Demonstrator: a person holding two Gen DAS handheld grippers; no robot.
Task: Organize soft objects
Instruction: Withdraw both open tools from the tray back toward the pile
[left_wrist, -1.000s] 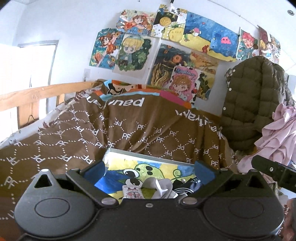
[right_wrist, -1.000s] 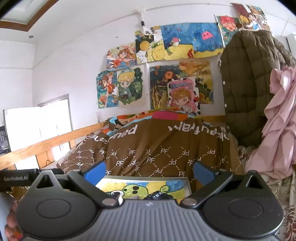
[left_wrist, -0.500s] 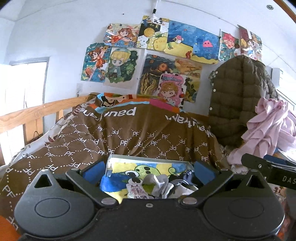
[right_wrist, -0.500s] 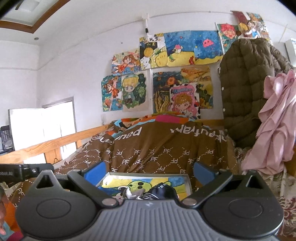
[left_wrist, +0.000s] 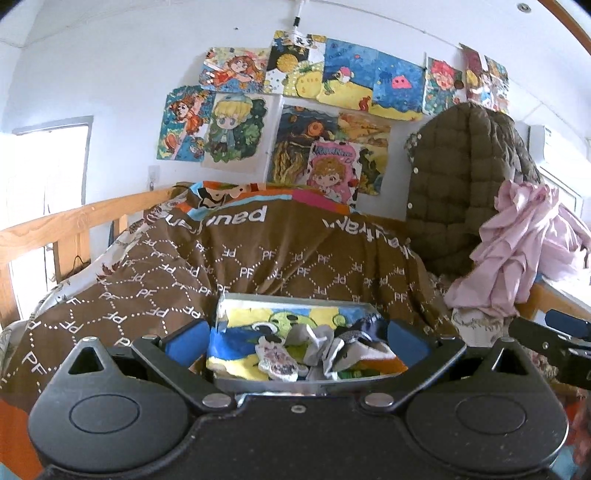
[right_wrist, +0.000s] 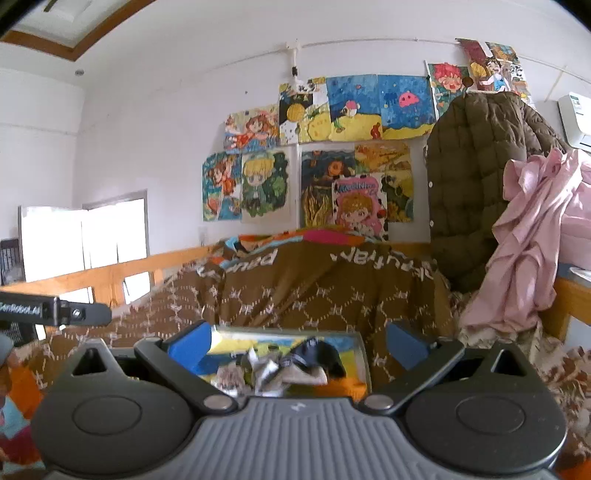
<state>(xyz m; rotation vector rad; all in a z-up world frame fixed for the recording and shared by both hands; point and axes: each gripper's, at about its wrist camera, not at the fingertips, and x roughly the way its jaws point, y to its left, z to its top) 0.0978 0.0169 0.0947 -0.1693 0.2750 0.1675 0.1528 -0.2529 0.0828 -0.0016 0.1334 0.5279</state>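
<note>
Both claws stand released, blue pads spread wide with nothing between them: the left claw (left_wrist: 295, 341) and the right claw (right_wrist: 300, 341) each hover just short of a shallow tray (left_wrist: 291, 299) with a bright cartoon-printed bottom. Small soft items, socks (left_wrist: 325, 345) in grey, white and dark fabric, lie heaped in the tray. It rests on a bed under a brown quilt (left_wrist: 258, 258) patterned with dotted hexagons. A wooden bed rail (left_wrist: 74, 221) runs along the left. Children's paintings (right_wrist: 332, 147) cover the white wall; an olive quilted jacket (right_wrist: 472, 177) and a pink garment (right_wrist: 532, 236) hang at right
</note>
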